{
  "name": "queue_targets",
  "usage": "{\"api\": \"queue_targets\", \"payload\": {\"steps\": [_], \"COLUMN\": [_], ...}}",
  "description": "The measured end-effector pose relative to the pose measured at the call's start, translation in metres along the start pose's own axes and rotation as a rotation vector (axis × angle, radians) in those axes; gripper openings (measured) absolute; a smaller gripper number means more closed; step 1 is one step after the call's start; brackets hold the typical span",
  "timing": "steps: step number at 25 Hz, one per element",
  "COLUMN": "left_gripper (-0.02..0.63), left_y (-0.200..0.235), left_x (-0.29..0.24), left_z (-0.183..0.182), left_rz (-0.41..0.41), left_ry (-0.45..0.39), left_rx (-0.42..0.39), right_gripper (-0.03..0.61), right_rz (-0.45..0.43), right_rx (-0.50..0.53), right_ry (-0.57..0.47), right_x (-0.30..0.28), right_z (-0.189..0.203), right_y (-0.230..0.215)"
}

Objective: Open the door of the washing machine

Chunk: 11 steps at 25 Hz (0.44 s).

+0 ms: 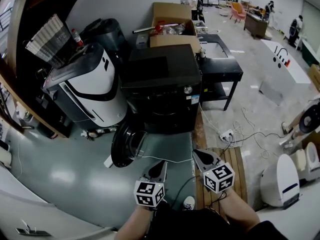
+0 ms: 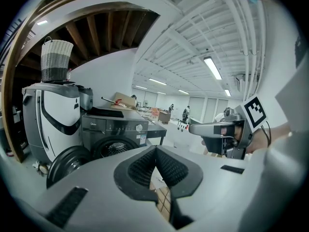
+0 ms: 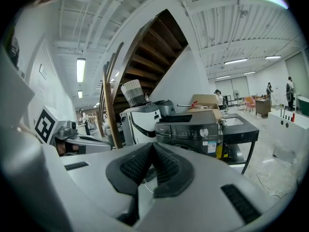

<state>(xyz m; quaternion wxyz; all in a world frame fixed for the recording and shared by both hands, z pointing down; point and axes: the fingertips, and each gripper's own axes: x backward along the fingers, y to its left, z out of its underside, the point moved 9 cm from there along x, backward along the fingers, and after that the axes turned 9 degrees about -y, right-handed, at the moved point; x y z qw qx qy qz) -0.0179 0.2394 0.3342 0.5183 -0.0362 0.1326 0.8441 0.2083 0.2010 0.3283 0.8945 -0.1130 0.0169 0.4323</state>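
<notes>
My left claw (image 2: 155, 150) has its two ribbed pads pressed together with nothing between them. My right claw (image 3: 151, 147) is the same: jaws together, empty. In the head view both sit low and close to my body, the left claw (image 1: 160, 165) and the right claw (image 1: 198, 153) side by side, each tilted a little downward and pointing toward the machine, touching nothing.

Out ahead, well apart from both tips, stands the dark washing machine (image 1: 165, 81). Its round door (image 1: 127, 144) hangs swung wide to the machine's left side, near the floor (image 1: 75, 179), and the drum mouth (image 2: 114, 149) shows bare in the front panel. A thin white cable (image 1: 165, 159) lies on the floor between the door and my claws. A white appliance (image 1: 90, 91) stands just beside the machine on the left, a black tabletop (image 1: 222, 69) on the right, and a cardboard box (image 1: 172, 24) behind it.

As I read it, the opening itself is done: the door is off its latch and fully clear of the drum, so I am at the resting end of the task, not in a reach or a pull.

The next move asks little. I would keep both claws back and clear of the cable. If the door had to go wider, I would first need to part one claw, carry it forward to the door's rim and only then push or pull. From here neither claw is near enough to act on it.
</notes>
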Motion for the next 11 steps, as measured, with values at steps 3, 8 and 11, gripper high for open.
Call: {"api": "queue_targets", "payload": {"steps": [3,8,11], "left_gripper": [0.018,0.018,0.018], "left_y": [-0.0014,-0.0022,-0.0027], "left_x": [-0.0006,-0.0006,-0.0015], "left_z": [0.0002,0.0007,0.0003], "left_rz": [0.001,0.001,0.001], "left_ry": [0.001,-0.002,-0.003], "left_rx": [0.001,0.000,0.000], "right_gripper": [0.017,0.017,0.017], "right_rz": [0.002,0.005,0.008], "right_rx": [-0.002,-0.008,-0.010], "right_ry": [0.001,-0.001,-0.003], "right_x": [0.0005,0.0025,0.0031], "right_z": [0.0005,0.0018,0.0020], "right_y": [-0.0011,-0.0018,-0.0034]}}
